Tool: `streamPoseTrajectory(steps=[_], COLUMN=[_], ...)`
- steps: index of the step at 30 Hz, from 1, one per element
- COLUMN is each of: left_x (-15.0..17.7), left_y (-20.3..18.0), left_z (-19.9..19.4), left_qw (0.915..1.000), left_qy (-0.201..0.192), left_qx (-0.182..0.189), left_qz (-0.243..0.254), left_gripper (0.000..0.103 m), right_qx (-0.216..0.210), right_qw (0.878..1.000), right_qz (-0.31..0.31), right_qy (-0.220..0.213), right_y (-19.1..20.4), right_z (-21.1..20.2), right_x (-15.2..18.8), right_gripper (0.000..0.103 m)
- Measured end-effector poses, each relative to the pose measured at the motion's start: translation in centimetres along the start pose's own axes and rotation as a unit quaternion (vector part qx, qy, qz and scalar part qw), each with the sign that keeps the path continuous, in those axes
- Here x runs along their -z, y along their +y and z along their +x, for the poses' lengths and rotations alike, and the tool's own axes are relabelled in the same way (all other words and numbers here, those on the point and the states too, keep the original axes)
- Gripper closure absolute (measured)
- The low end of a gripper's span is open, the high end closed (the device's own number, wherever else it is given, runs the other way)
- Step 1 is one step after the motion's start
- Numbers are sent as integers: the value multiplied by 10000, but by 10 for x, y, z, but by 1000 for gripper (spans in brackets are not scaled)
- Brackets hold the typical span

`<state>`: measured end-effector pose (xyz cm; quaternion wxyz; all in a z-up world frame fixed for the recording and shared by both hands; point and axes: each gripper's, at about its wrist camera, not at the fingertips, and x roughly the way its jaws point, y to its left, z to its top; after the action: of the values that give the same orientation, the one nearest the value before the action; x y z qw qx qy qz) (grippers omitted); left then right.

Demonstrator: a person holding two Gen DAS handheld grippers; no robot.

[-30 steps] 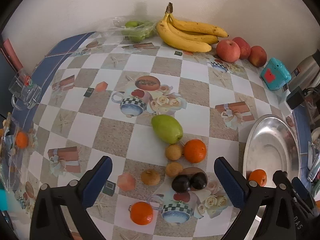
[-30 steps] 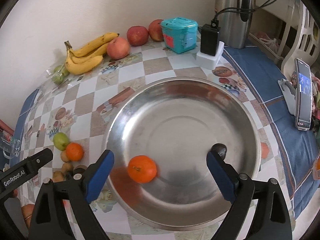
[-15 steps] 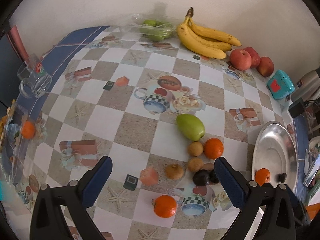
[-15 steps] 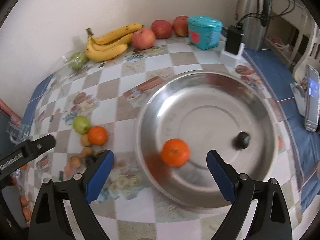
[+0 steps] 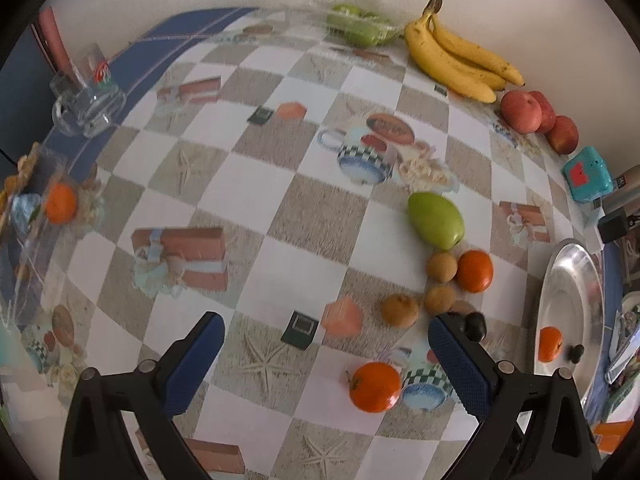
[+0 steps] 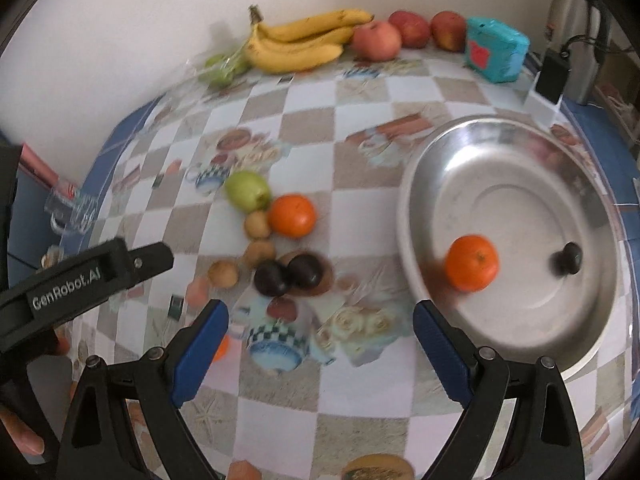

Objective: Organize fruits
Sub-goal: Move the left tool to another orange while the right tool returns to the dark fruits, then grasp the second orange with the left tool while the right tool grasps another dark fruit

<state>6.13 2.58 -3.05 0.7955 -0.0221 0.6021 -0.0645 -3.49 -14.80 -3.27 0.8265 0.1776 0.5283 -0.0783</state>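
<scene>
Steel bowl (image 6: 420, 184), orange (image 6: 472, 263) inside, perhaps a dark plum (image 6: 566, 258)

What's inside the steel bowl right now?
The steel bowl holds one orange and one small dark fruit, apart from each other. The right tongs' finger covers a little of its near rim; nothing else shows inside.

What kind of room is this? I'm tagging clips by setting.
Probably a home kitchen or dining corner: a patterned tablecloth, a bunch of bananas against the wall, and a kettle plugged in nearby.
</scene>
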Motion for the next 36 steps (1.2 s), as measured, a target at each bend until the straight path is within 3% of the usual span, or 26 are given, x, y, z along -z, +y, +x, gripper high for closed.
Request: streamPoseTrajectory(steps=[10,22,28,36], left_x=[18,33,35,34], left_y=[5,-8,-13,-18], left_z=[19,31,37,36], left_qw=[9989,9957,9946,9940], left_qy=[396,763,884,874], left_qx=[206,507,545,656], left_qz=[-119,-92,-77,-42], left_gripper=[1,11,25,56], right_qx=[197,335,401,404], right_qw=[9996,9991,9989,9988], right_qz=[94,91,15,19], right_qy=[200,248,254,260], right_y=[-1,-9,-7,-8], right_z=[7,7,8,8], right_x=[15,19,18,18], right_gripper=[9,9,9,9])
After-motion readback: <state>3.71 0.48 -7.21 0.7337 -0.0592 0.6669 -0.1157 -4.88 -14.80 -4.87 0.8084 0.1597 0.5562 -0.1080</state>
